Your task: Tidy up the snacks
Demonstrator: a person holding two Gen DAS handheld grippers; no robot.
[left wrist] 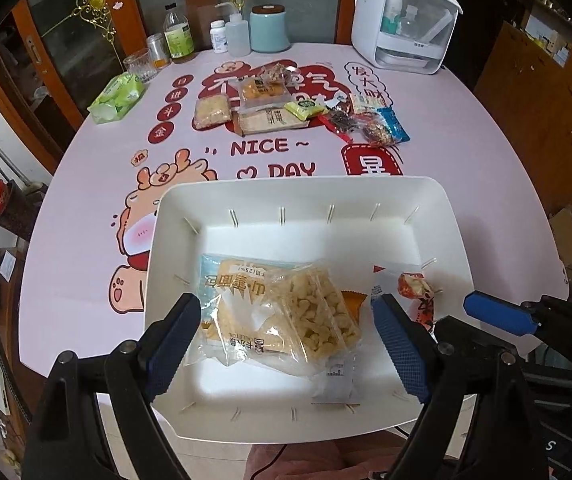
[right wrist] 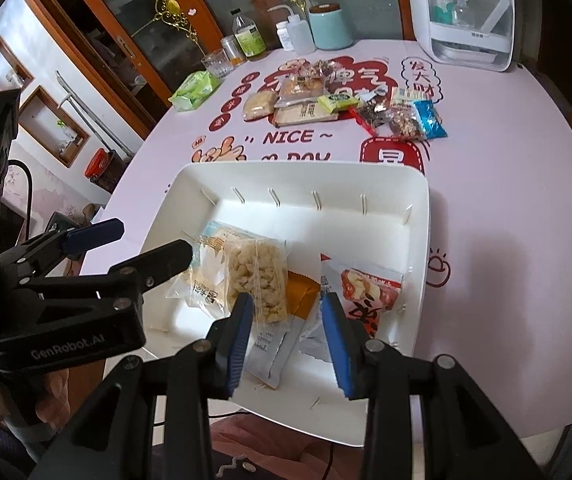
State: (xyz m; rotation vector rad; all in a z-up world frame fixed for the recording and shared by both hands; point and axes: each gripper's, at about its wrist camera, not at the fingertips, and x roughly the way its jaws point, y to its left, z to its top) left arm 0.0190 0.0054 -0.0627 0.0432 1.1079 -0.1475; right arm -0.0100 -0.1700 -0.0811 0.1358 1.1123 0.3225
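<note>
Two grippers over the white tray point(left wrist: 298, 196), both empty. Left gripper point(left wrist: 286, 344) jaws spread wide, hanging above the tray's near half, pinching nothing. Right gripper point(right wrist: 288, 340) jaws also apart, nothing between the pads, hovering over the tray's near right part.

Tray sits at the near edge of the pink printed table point(left wrist: 466, 128). Inside it: pale blue bread packet point(left wrist: 230, 312) on the left, clear bag of puffed rice crisps point(left wrist: 318, 312) lying partly on top of it, orange wrapper point(left wrist: 352, 304) peeking out beside the crisps, small white sachet point(left wrist: 336, 384) near the front wall, red-and-white snack packet point(right wrist: 366, 292) on the right.

Remaining snacks pile point(left wrist: 298, 108) at table centre, well apart from the tray: several clear and coloured packets touching or overlapping, a blue-edged one point(left wrist: 394, 124) at the right end. Green tissue pack point(left wrist: 116, 98) off to the left. Bottles, a glass and a teal canister point(left wrist: 269, 28) along the far edge; white appliance point(left wrist: 402, 20) at far right.
</note>
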